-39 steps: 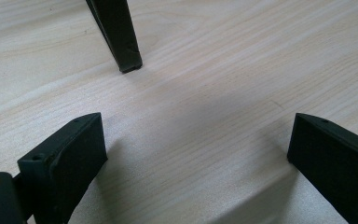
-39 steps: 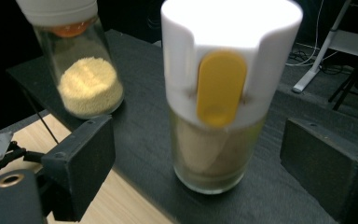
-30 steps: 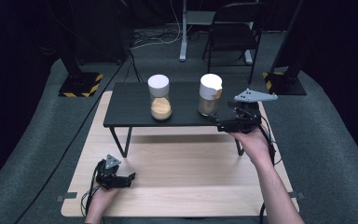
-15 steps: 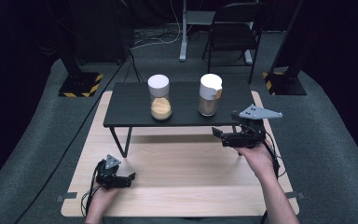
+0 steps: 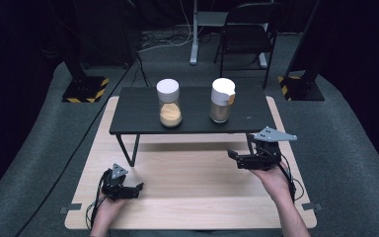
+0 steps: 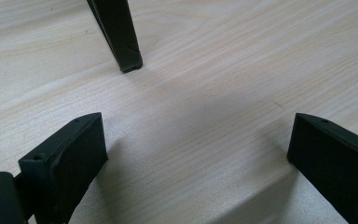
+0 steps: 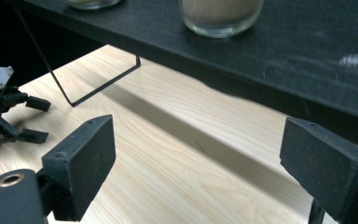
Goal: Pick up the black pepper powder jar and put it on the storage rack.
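- The right gripper (image 5: pixel 234 159) hung in the air at about 4 o'clock in the high view, just in front of the small black desk (image 5: pixel 192 118), near its right front corner.
- Its jaws were spread wide with nothing between them; in the right gripper view they framed bare wood and the desk's dark front edge (image 7: pixel 242 51).
- The nearest thing to it was the right jar (image 5: pixel 222 100), upright on the desk at about 1 o'clock from centre, with a white lid and a tan filling in its lower part.
- The right gripper view showed that jar's glass base (image 7: pixel 220 16) standing on the desk top, above and beyond the jaws, apart from them.
- A second jar (image 5: pixel 169 103) with a white lid and orange-tan filling stood upright to its left on the desk, the two well apart.
- The left gripper (image 5: pixel 138 189) rested low on the light wooden board (image 5: pixel 192 197) at about 7 o'clock, well apart from both jars.
- Its jaws were also spread and empty; the left gripper view showed bare board between them, with a black desk leg (image 6: pixel 119 35) at 11 o'clock.
- The right gripper view also caught the left gripper (image 7: pixel 39 120) at 9 o'clock, jaws apart.
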